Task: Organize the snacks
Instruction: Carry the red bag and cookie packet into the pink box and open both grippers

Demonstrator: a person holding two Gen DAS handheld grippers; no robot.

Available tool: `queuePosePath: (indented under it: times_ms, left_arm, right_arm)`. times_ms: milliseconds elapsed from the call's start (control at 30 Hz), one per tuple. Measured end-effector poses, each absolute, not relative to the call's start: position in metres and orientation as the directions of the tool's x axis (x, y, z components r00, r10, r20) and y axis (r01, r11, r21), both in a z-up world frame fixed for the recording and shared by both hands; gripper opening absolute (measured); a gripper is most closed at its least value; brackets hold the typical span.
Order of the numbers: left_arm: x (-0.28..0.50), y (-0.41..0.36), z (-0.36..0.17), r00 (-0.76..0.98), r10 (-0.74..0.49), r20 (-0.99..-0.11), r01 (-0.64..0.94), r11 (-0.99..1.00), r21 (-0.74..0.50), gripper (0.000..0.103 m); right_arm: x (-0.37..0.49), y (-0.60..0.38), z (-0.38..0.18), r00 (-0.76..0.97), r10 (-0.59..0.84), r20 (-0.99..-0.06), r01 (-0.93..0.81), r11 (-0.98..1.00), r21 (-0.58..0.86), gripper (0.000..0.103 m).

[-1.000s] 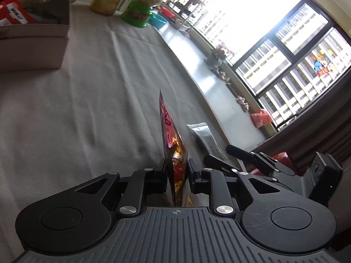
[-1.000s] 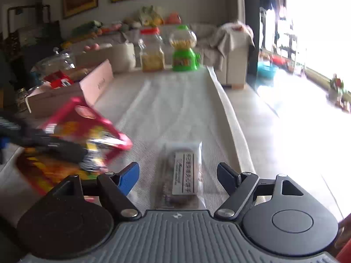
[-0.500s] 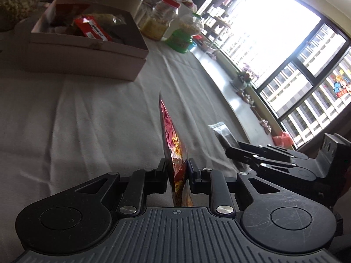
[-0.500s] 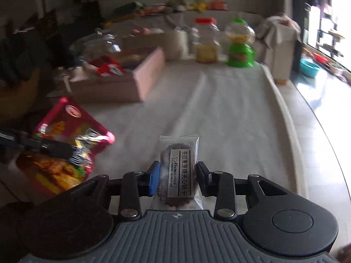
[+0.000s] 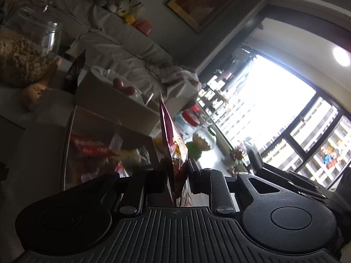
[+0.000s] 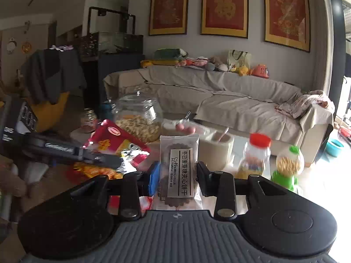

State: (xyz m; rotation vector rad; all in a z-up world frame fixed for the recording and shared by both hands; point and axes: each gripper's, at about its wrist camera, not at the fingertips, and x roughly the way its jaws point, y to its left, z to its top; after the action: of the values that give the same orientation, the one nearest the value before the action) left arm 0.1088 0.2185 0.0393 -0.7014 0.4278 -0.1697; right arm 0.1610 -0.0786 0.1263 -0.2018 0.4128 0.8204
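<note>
Both tongs are up off the counter, with the sofa [image 6: 230, 92] and the bright window [image 5: 274, 109] behind them and clear air ahead of each. Below the left tongs [image 5: 176, 169] the open box [image 5: 72, 135] shows its near wall and rim, with red and yellow packets lying blurred inside.

Past the box stands a pale tub [image 5: 105, 92] with some reddish round things in it, and farther left a glass jar [image 6: 137, 118] of nuts. Toward the window stand a red-capped bottle [image 6: 255, 155] and a green-based dispenser [image 6: 287, 164], both blurred. The right tongs' black body sits close at the left tongs' right side, so the two are crowded together.

The left tongs are narrow and clamped on a red chip bag [image 5: 170, 142], held edge-on and upright between the fingers [image 5: 159, 179]. In the right view that bag [image 6: 114, 144] hangs flat just left of the right tongs. The right tongs [image 6: 177, 176] are pinched on a clear cookie pack [image 6: 178, 168] with a white label, standing upright between the pads.
</note>
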Motion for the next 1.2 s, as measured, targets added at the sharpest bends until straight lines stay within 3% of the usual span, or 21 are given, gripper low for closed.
queuePosePath:
  times_ms: [67, 133, 167, 200, 267, 433, 600, 867, 933, 1000, 1133, 1200]
  left_arm:
    - [0.145, 0.233, 0.019, 0.872, -0.326, -0.365, -0.010, 0.734, -0.679, 0.023]
    - [0.172, 0.240, -0.007, 0.836, -0.288, -0.467, -0.093, 0.764, -0.638, 0.024]
    - [0.180, 0.241, -0.015, 0.825, -0.248, -0.508, -0.125, 0.797, -0.591, 0.030]
    - [0.183, 0.241, -0.020, 0.829, -0.212, -0.517, -0.136, 0.821, -0.555, 0.041]
    - [0.179, 0.244, -0.020, 0.845, -0.154, -0.512, -0.157, 0.844, -0.513, 0.045]
    - [0.167, 0.243, -0.009, 0.844, -0.032, -0.535, -0.218, 0.892, -0.396, 0.044]
    - [0.156, 0.244, 0.000, 0.852, -0.019, -0.523, -0.213, 0.901, -0.379, 0.044]
    - [0.136, 0.242, 0.005, 0.874, -0.019, -0.485, -0.220, 0.876, -0.430, 0.044]
    - [0.122, 0.232, 0.009, 0.883, -0.006, -0.470, -0.225, 0.873, -0.434, 0.044]
    - [0.106, 0.215, 0.014, 0.884, 0.021, -0.466, -0.237, 0.881, -0.411, 0.043]
    - [0.069, 0.169, 0.024, 0.897, 0.067, -0.437, -0.225, 0.920, -0.320, 0.043]
    - [0.052, 0.144, 0.026, 0.900, 0.067, -0.431, -0.202, 0.940, -0.274, 0.038]
  right_arm:
    - [0.179, -0.058, 0.123, 0.607, 0.654, -0.452, -0.739, 0.674, -0.016, 0.036]
    - [0.195, -0.040, 0.113, 0.597, 0.641, -0.483, -0.735, 0.678, -0.008, 0.036]
    - [0.203, -0.031, 0.107, 0.591, 0.631, -0.503, -0.731, 0.683, -0.001, 0.036]
    - [0.211, -0.026, 0.100, 0.581, 0.625, -0.522, -0.727, 0.687, 0.013, 0.036]
    - [0.228, -0.011, 0.084, 0.558, 0.614, -0.558, -0.717, 0.695, 0.048, 0.036]
    - [0.268, 0.019, 0.040, 0.497, 0.595, -0.631, -0.684, 0.717, 0.137, 0.036]
    - [0.300, 0.047, -0.004, 0.457, 0.559, -0.692, -0.640, 0.747, 0.180, 0.036]
    - [0.296, 0.026, 0.002, 0.421, 0.598, -0.682, -0.639, 0.729, 0.246, 0.044]
    - [0.281, 0.013, 0.014, 0.455, 0.617, -0.642, -0.645, 0.725, 0.240, 0.053]
    - [0.260, -0.004, 0.028, 0.488, 0.644, -0.589, -0.659, 0.715, 0.236, 0.063]
    - [0.213, -0.039, 0.047, 0.519, 0.668, -0.534, -0.676, 0.703, 0.223, 0.071]
    - [0.186, -0.056, 0.048, 0.528, 0.666, -0.527, -0.680, 0.703, 0.207, 0.075]
